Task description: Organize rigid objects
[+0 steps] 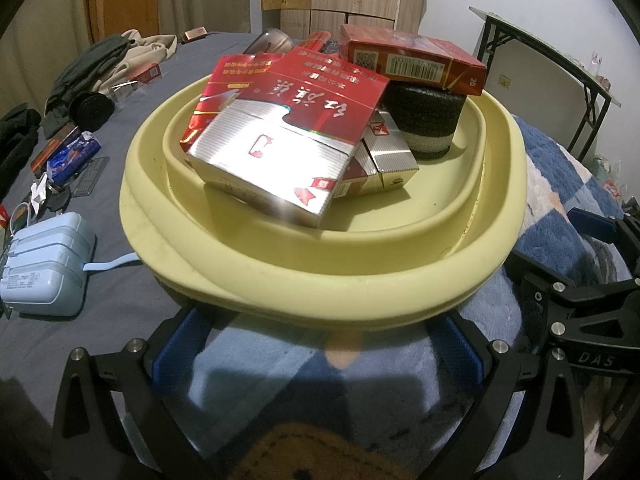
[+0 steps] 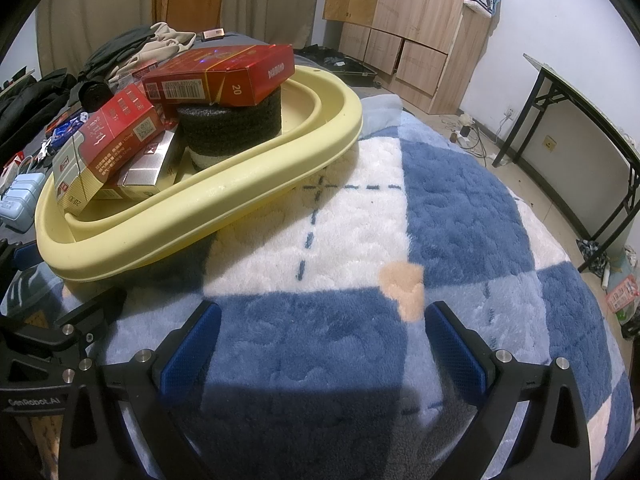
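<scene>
A pale yellow basin (image 1: 320,268) rests on a blue-and-white plush blanket (image 2: 460,208). Inside it lie several red-and-silver cigarette boxes; the largest (image 1: 280,120) leans on top of the others. A black foam cylinder (image 1: 424,120) stands at the basin's right side with a red box (image 1: 416,60) lying on it. My left gripper (image 1: 318,348) is open, its blue pads spread just short of the basin's near rim, holding nothing. My right gripper (image 2: 324,344) is open too, over bare blanket to the right of the basin (image 2: 200,208).
Left of the basin on the grey sheet lie a light blue case (image 1: 44,268), a blue wrapper (image 1: 72,156), small boxes, a black round object (image 1: 90,108) and piled clothes (image 1: 100,68). A folding table (image 2: 580,120) and wooden wardrobe (image 2: 400,20) stand beyond the bed.
</scene>
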`<state>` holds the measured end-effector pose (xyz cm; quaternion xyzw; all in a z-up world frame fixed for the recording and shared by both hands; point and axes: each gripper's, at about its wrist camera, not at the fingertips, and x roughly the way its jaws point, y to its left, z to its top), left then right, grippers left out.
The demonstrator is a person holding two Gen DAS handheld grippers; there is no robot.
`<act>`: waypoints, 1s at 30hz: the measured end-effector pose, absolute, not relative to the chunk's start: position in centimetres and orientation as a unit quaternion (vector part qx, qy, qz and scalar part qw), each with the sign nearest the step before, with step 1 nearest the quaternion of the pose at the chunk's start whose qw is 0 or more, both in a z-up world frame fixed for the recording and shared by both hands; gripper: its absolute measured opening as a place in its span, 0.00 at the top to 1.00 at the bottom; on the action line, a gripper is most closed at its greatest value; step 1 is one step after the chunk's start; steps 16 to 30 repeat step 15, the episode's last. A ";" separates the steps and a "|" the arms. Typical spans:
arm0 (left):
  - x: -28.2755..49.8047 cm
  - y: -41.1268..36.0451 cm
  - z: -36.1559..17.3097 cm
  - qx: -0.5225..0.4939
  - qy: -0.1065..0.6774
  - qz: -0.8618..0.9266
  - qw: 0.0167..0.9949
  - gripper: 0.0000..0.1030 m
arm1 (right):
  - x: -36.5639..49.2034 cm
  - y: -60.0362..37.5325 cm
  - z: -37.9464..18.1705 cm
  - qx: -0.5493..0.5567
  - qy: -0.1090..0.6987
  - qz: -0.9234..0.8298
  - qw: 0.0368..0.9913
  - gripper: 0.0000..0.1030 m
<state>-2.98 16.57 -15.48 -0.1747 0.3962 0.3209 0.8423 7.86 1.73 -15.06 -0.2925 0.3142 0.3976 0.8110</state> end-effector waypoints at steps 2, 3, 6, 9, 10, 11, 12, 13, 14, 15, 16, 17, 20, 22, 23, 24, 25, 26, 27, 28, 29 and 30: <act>-2.8 16.6 -15.5 -0.173 0.397 0.322 0.842 0.00 | 7.9 1.7 -15.1 -0.292 0.314 0.398 0.811 0.00; -2.9 16.5 -15.5 -0.174 0.397 0.322 0.842 0.00 | 7.8 1.7 -15.1 -0.293 0.314 0.398 0.811 0.00; -2.9 16.3 -15.5 -0.176 0.396 0.321 0.842 0.00 | 7.9 1.7 -15.0 -0.292 0.314 0.398 0.811 0.00; -2.9 16.3 -15.5 -0.178 0.393 0.319 0.844 0.00 | 7.9 1.7 -15.0 -0.292 0.315 0.398 0.811 0.00; -3.0 16.3 -15.5 -0.178 0.393 0.320 0.844 0.00 | 7.9 1.7 -15.0 -0.292 0.315 0.398 0.811 0.00; -3.0 16.3 -15.5 -0.178 0.392 0.319 0.844 0.00 | 7.9 1.7 -15.0 -0.292 0.315 0.398 0.811 0.00; -3.0 16.3 -15.5 -0.178 0.392 0.319 0.844 0.00 | 7.9 1.7 -15.0 -0.292 0.314 0.398 0.811 0.00; -3.1 16.3 -15.5 -0.179 0.391 0.319 0.845 0.00 | 7.9 1.6 -15.0 -0.292 0.314 0.398 0.811 0.00; -3.1 16.3 -15.5 -0.179 0.391 0.319 0.845 0.00 | 7.9 1.6 -15.0 -0.292 0.314 0.398 0.811 0.00; -3.1 16.3 -15.5 -0.178 0.392 0.319 0.844 0.00 | 7.9 1.6 -15.0 -0.292 0.314 0.398 0.811 0.00; -3.1 16.3 -15.5 -0.178 0.392 0.319 0.844 0.00 | 7.9 1.6 -15.0 -0.292 0.314 0.398 0.811 0.00; -3.1 16.3 -15.5 -0.178 0.392 0.319 0.844 0.00 | 7.9 1.6 -15.0 -0.292 0.314 0.398 0.811 0.00; -3.1 16.3 -15.5 -0.178 0.392 0.319 0.844 0.00 | 7.9 1.6 -15.0 -0.292 0.314 0.398 0.811 0.00; -3.1 16.3 -15.5 -0.178 0.392 0.319 0.844 0.00 | 7.9 1.6 -15.0 -0.292 0.314 0.398 0.811 0.00; -3.1 16.3 -15.5 -0.178 0.392 0.319 0.844 0.00 | 7.9 1.6 -15.0 -0.292 0.314 0.398 0.811 0.00; -3.1 16.3 -15.5 -0.178 0.392 0.319 0.844 0.00 | 7.9 1.6 -15.0 -0.292 0.314 0.398 0.811 0.00; -3.1 16.3 -15.5 -0.178 0.392 0.319 0.844 0.00 | 7.9 1.6 -15.0 -0.292 0.314 0.398 0.811 0.00; -3.1 16.3 -15.5 -0.178 0.392 0.319 0.844 0.00 | 7.9 1.6 -15.0 -0.292 0.314 0.398 0.811 0.00; -3.1 16.3 -15.5 -0.178 0.392 0.319 0.844 0.00 | 7.9 1.6 -15.0 -0.292 0.314 0.398 0.811 0.00; -3.1 16.3 -15.5 -0.178 0.392 0.319 0.844 0.00 | 7.9 1.6 -15.0 -0.292 0.314 0.398 0.811 0.00; -3.1 16.3 -15.5 -0.178 0.392 0.319 0.844 0.00 | 7.9 1.6 -15.0 -0.292 0.314 0.398 0.811 0.00; -3.1 16.3 -15.5 -0.178 0.392 0.319 0.844 0.00 | 7.9 1.6 -15.0 -0.292 0.314 0.398 0.811 0.00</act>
